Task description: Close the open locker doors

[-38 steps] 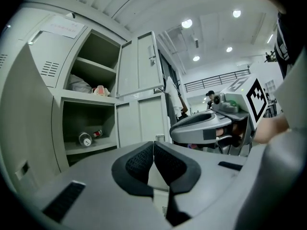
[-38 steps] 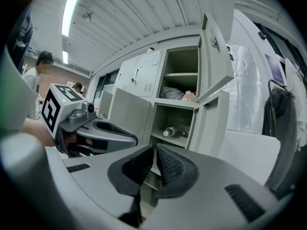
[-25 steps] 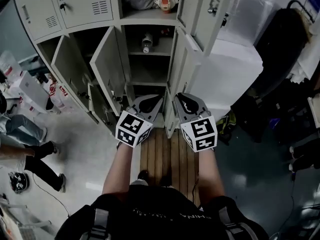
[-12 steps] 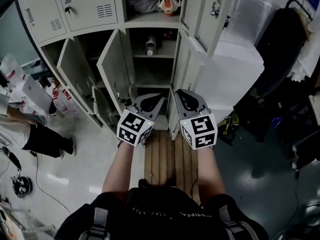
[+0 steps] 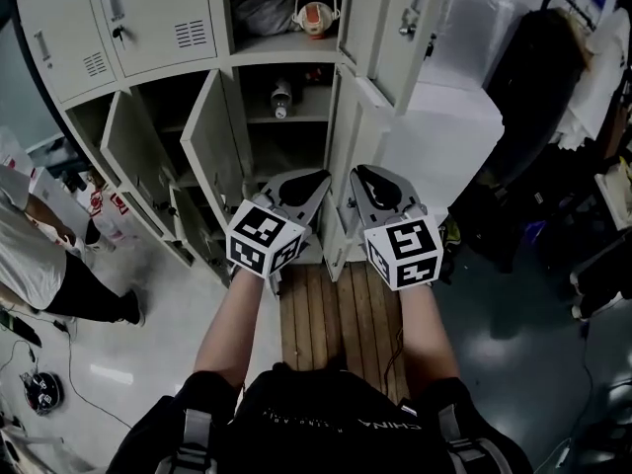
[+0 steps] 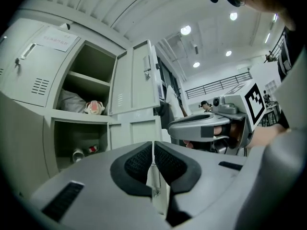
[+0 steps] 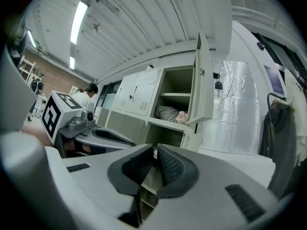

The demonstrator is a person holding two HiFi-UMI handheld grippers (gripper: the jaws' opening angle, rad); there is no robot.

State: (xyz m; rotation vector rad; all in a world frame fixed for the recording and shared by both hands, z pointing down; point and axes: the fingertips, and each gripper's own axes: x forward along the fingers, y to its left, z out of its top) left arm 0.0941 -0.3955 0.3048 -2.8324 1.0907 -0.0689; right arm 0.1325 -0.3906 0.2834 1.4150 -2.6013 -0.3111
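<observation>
The grey lockers (image 5: 158, 28) stand ahead with several doors open. The upper right door (image 5: 380, 13) hangs open, showing a shelf with a bag and a red-and-white object (image 5: 314, 13). Below it, a middle compartment holding a can (image 5: 281, 97) has its door (image 5: 212, 131) swung out to the left; another open door (image 5: 351, 141) is at its right, and one more (image 5: 128, 151) further left. My left gripper (image 5: 318, 180) and right gripper (image 5: 361, 174) are held side by side short of the lower lockers, touching nothing. Both are shut and empty, as their own views show for the left gripper (image 6: 153, 146) and right gripper (image 7: 155, 150).
I stand on a wooden slatted board (image 5: 336, 314). A person (image 5: 39, 265) stands on the floor at the left, near a cable (image 5: 69, 363). A white box-like cabinet (image 5: 444, 136) flanks the lockers on the right, with dark bags (image 5: 543, 77) beyond it.
Both grippers have risen a little toward the lockers and the view has shifted. The person at the left has moved closer to the lockers.
</observation>
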